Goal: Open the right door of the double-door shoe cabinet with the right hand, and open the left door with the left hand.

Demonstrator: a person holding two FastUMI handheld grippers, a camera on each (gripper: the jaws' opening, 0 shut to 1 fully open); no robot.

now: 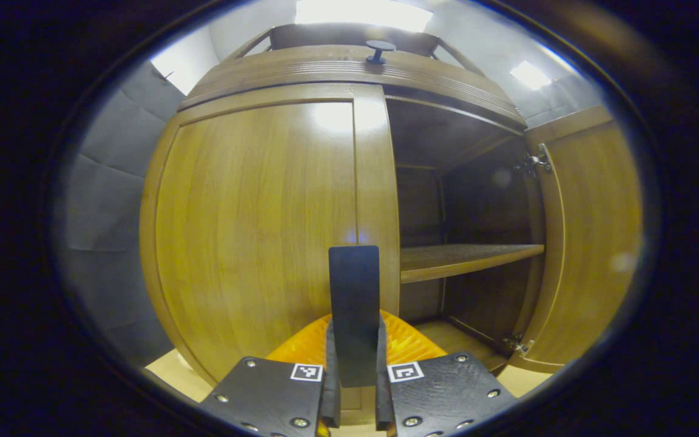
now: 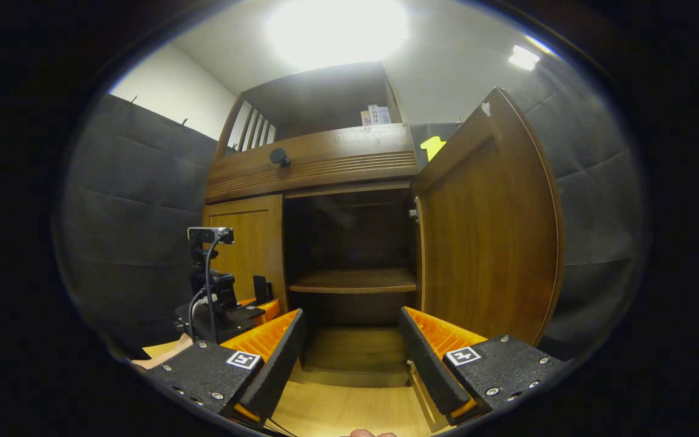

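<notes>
The wooden shoe cabinet [image 1: 349, 67] fills the left gripper view. Its left door [image 1: 252, 230] sits closed against the frame. A flat black handle [image 1: 354, 285] stands upright at that door's inner edge, and my left gripper [image 1: 354, 321] is shut on it, a finger pressing each side. The right door [image 1: 592, 243] is swung wide open, baring a dark inside with one shelf [image 1: 465, 258]. In the right gripper view my right gripper [image 2: 352, 315] is open and holds nothing, in front of the open compartment and left of the right door [image 2: 489, 243]. The left gripper [image 2: 222, 303] shows at the left door [image 2: 252, 243].
A round black knob [image 2: 280, 156] sits on the cabinet's top rail, under an upper shelf holding small boxes [image 2: 375, 114]. Grey padded wall [image 2: 137, 212] runs behind both sides. The floor [image 2: 349, 413] is light wood. A forearm [image 2: 155, 361] lies low at left.
</notes>
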